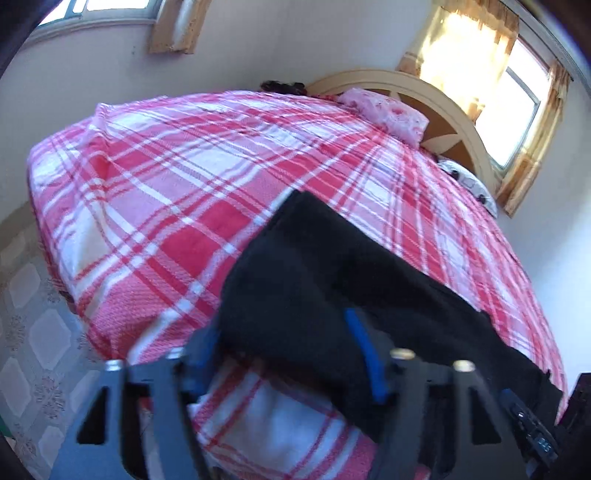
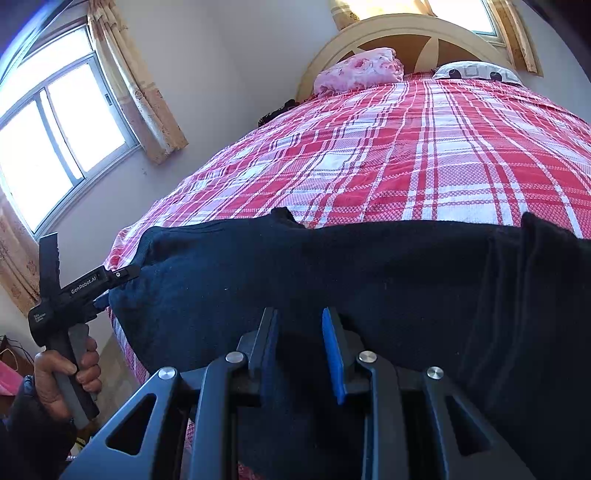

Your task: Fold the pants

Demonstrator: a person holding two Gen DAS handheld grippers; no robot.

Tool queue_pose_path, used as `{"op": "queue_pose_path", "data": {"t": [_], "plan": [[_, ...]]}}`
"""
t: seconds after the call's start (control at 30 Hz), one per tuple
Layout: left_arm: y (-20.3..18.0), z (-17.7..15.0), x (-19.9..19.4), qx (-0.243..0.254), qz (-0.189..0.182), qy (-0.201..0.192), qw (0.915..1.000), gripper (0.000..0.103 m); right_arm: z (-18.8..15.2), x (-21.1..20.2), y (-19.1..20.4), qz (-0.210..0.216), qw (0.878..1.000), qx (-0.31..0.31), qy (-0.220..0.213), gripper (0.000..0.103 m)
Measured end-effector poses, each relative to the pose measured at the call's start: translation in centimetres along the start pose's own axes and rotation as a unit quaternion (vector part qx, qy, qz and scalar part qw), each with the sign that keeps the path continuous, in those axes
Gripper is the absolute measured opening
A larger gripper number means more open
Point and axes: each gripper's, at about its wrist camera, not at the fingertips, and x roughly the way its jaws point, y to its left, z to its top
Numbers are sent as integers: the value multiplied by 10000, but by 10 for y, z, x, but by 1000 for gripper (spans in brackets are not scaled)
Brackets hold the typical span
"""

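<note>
Dark navy pants lie along the near edge of a bed with a red and white plaid cover. In the left wrist view the pants run from the near middle to the right edge. My left gripper stands wide open, with the pants' near end lying between its blue pads. In the right wrist view the left gripper is at the pants' left end. My right gripper sits partly open over the pants' near edge, with cloth between its fingers.
A wooden headboard with a pink floral pillow and a white patterned pillow stands at the far end. Windows with curtains are on the walls. Tiled floor lies left of the bed.
</note>
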Motion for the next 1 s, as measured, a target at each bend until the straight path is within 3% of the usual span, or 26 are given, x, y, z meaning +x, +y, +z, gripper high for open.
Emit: {"op": "queue_pose_path", "data": {"t": [0.1,0.23,0.33,0.43,0.5,0.6,0.8,0.83,0.93,1.0], "plan": [[1,4,-1,-166,-314,131,9993,38,0,0,1,-14,10000,9,2,27],[-8,12,-3,-331,-511,114,9981,35,2,-3,0,76,9999,102,32,27],[-42,22,-22,232,-623,-300,9973,34,5,-20,-7,283,9987,380,-206,27],[-87,24,-37,932,-945,-628,9892,34,8,-43,-17,147,9969,537,-560,27],[-120,19,-44,1444,-1248,-758,9787,34,8,-59,-29,18,9947,698,-758,27],[-168,-1,-52,2207,-1734,-801,9565,34,2,-81,-52,-264,9913,944,-878,27],[-233,-64,-56,3399,-2538,-554,9039,34,-29,-131,-98,-570,9779,1636,-1167,27],[-241,-79,-53,3626,-2604,-450,8937,34,-31,-137,-103,-566,9761,1714,-1206,27],[-252,-113,-44,4111,-2569,-177,8745,33,-38,-144,-110,-594,9735,1843,-1215,27],[-253,-130,-45,4390,-2422,-217,8649,33,-40,-145,-109,-446,9731,1912,-1202,27]]}}
